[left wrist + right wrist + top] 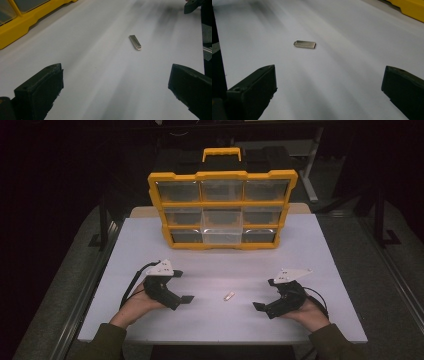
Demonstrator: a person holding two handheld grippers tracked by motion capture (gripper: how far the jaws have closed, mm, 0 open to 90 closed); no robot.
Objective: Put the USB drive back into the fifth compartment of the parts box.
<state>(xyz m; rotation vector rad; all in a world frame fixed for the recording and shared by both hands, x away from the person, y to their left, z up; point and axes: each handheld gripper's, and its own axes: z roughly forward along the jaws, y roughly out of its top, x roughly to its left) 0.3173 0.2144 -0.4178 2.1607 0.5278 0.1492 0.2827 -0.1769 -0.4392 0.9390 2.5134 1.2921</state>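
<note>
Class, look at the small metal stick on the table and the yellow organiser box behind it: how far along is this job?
Barely started. Done: nothing visible; the metal stick lies loose on the white table, apart from both grippers. In hand: the left gripper and right gripper sit open on either side, holding nothing. Left: probably grasping the stick and taking it to the organiser box.

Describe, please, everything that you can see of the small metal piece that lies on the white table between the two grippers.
The small metal piece is a flat, slim bar that looks like brushed silver metal, perhaps a USB stick. One end is cut square and seems open; the other end narrows with cut corners. It lies flat on the white table, apart from both grippers, roughly midway between them and in front of the yellow organizer. Nothing touches it except the table. No markings are visible.
</note>
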